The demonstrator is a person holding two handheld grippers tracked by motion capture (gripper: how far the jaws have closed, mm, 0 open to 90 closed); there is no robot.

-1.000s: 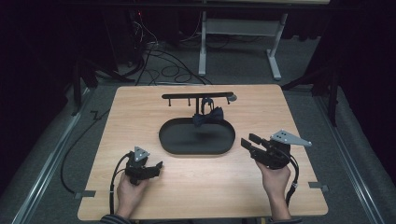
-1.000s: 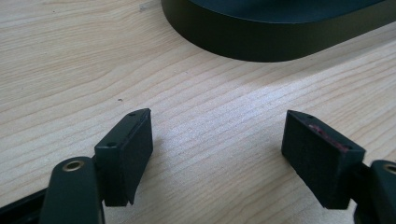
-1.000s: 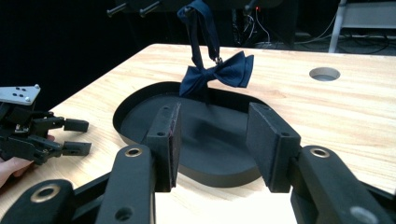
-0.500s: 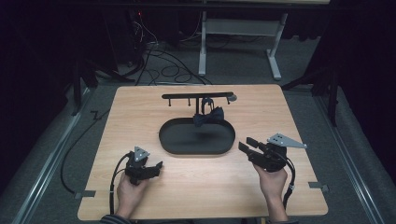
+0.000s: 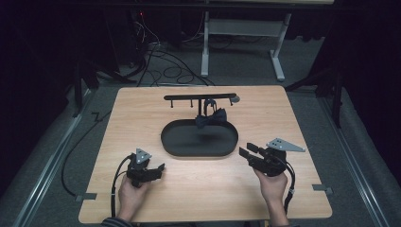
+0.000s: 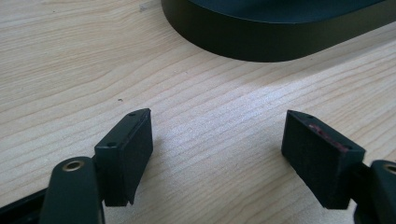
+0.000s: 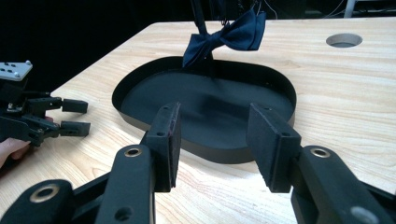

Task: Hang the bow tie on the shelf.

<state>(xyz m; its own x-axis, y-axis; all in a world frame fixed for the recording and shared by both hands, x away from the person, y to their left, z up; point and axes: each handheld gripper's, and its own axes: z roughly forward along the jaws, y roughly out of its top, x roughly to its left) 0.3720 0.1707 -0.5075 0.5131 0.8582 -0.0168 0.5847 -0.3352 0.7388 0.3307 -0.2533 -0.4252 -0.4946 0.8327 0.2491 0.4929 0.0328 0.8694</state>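
**Bow tie on its rack, both grippers empty**

The work looks barely begun, as far as I can judge; the one bow tie (image 5: 212,117) hangs from the black rack (image 5: 199,97) just above the middle of the high view, dangling over the far edge of the single oval black tray (image 5: 198,150); in the right gripper view it sits at the top centre, nothing touching it.

The left gripper (image 5: 157,170) rests low on the table (image 5: 307,113) at the lower left of the high view, jaws spread wide with bare wood between them; the right gripper (image 5: 246,150) sits at the lower right, aimed at the tray, jaws parted and holding nothing.

What seems left: reaching the tie, closing on it, and moving it, perhaps into the tray.

Count: one tie, one rack, one tray, two grippers, two hands.
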